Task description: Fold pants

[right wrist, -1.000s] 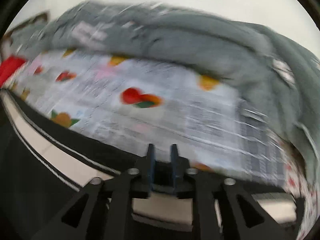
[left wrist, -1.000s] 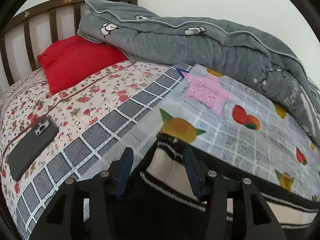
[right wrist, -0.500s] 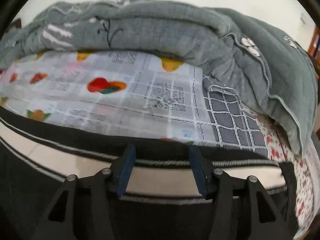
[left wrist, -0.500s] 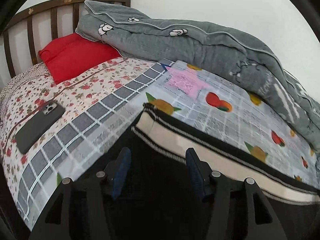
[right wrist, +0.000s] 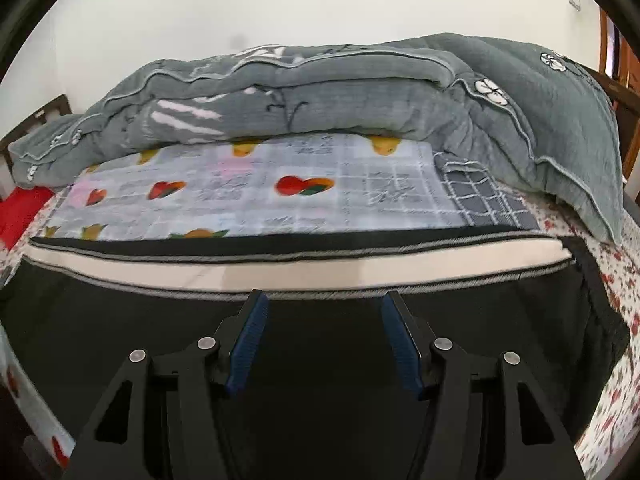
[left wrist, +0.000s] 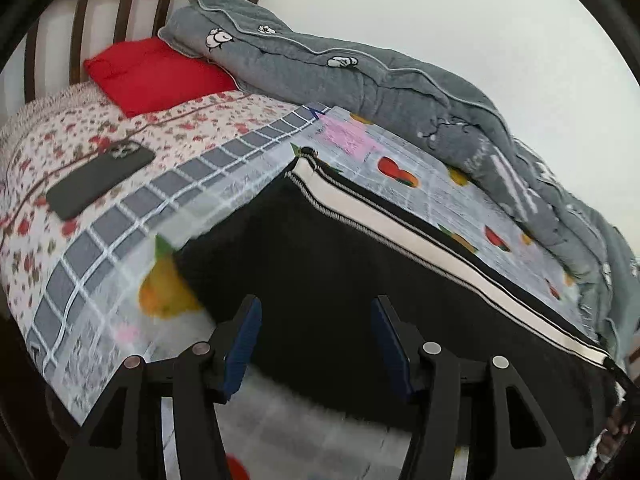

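Black pants with a cream stripe edged in thin black-and-white lines lie spread flat on the fruit-printed grey checked sheet that covers the bed, filling the lower middle of both views.

Far left in the left wrist view sit the dark wooden slatted headboard, a red pillow and a dark phone in a case on the floral bedspread. My left tongs hang at the bottom centre, blue pads apart with nothing between them, over the pants' near edge. The striped side runs from mid-frame down to the lower right, and a rumpled grey quilt with white flowers is heaped along the upper right.

In the right wrist view the stripe crosses the frame from left to right, with the quilt piled behind it. My right tongs are at the bottom centre, the jaws opening, clear of the cloth, which lies below them and is not pinched.

I judge a laying-out or a fold is just done and both tongs have let go. Next, I think, I must pick fresh grip points on one end of the pants, pinch both layers cleanly, and carry that end over the other, keeping the stripe straight.
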Demonstrator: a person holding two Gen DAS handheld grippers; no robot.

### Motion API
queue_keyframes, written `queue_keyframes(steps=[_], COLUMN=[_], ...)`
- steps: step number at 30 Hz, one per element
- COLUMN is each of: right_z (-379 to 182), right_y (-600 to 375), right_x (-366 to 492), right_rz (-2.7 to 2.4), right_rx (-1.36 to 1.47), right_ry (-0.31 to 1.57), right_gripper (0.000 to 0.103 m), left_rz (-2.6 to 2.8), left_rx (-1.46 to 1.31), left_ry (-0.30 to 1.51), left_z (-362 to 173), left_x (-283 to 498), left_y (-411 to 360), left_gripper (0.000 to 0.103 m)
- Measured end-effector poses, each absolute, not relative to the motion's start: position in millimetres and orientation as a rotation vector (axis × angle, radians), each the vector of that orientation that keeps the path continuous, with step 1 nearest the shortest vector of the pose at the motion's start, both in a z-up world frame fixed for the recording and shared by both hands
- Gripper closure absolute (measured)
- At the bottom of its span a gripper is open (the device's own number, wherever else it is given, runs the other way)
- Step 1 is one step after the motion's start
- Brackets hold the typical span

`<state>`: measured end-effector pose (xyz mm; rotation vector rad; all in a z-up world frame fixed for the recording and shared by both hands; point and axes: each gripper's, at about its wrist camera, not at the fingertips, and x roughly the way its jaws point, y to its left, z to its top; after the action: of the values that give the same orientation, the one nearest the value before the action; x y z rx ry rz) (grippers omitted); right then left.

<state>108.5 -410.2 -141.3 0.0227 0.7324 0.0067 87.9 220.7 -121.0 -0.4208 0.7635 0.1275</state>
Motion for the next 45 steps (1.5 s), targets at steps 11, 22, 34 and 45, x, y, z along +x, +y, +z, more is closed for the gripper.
queue_keyframes(steps=[11, 22, 34, 45], right_z=[-147, -167, -171, -164], right_y=[-387, -390, -391, -410], right_x=[71, 61, 50, 24], right_rz=[0.031, -0.053, -0.026, 0.001], right_rx=[0.011, 0.020, 0.015, -0.028], right_ry=[0.749, 0.805, 0.790, 0.722], right_gripper=[0.044, 0.044, 0.044, 0.044], left_rz=[0.105, 0.096, 0.249, 0.150], left_rx=[-0.625, -0.730, -0.491, -0.202], left_ry=[0.788, 0.753, 0.745, 0.652], left_z=[-157, -175, -130, -41], left_x=[74, 126, 137, 138], left_y=[261, 298, 266, 112], left_gripper=[0.050, 0.070, 0.086, 0.087])
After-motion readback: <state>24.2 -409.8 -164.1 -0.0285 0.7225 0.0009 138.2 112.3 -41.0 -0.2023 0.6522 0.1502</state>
